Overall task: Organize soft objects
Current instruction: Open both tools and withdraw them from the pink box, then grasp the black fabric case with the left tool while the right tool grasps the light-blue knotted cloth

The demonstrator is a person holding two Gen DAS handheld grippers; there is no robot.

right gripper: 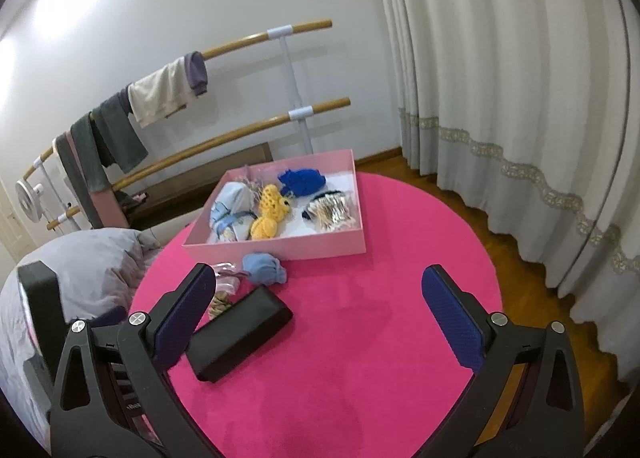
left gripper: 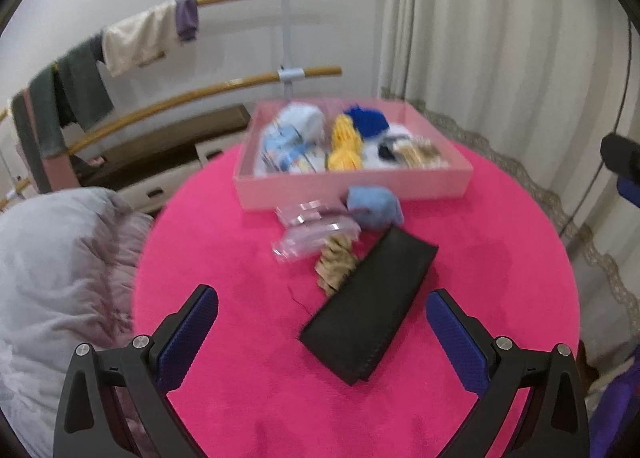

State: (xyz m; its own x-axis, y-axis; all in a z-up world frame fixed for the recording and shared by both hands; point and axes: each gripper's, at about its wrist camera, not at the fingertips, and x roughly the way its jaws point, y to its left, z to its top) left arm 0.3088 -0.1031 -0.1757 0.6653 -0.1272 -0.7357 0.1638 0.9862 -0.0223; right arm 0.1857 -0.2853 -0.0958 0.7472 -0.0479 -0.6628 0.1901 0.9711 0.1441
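Observation:
A pink box (left gripper: 352,188) (right gripper: 280,248) stands at the far side of the round pink table (left gripper: 240,258) (right gripper: 360,338). It holds a yellow knit piece (right gripper: 268,214), a dark blue one (right gripper: 302,180), a light blue bundle (right gripper: 232,210) and a beige-and-black item (right gripper: 330,210). In front of it lie a light blue soft ball (left gripper: 372,204) (right gripper: 264,268), a clear plastic packet (left gripper: 312,232) (right gripper: 226,278), a beige knit piece (left gripper: 336,264) (right gripper: 220,304) and a black case (left gripper: 370,304) (right gripper: 240,338). My left gripper (left gripper: 322,308) and right gripper (right gripper: 316,288) are open, empty, above the table.
A grey duvet (left gripper: 56,278) (right gripper: 88,270) lies left of the table. Wooden rails with hung towels (left gripper: 136,38) (right gripper: 160,94) stand against the back wall. Curtains (left gripper: 500,38) (right gripper: 500,78) hang at the right. The right gripper's body (left gripper: 620,162) shows at the left wrist view's right edge.

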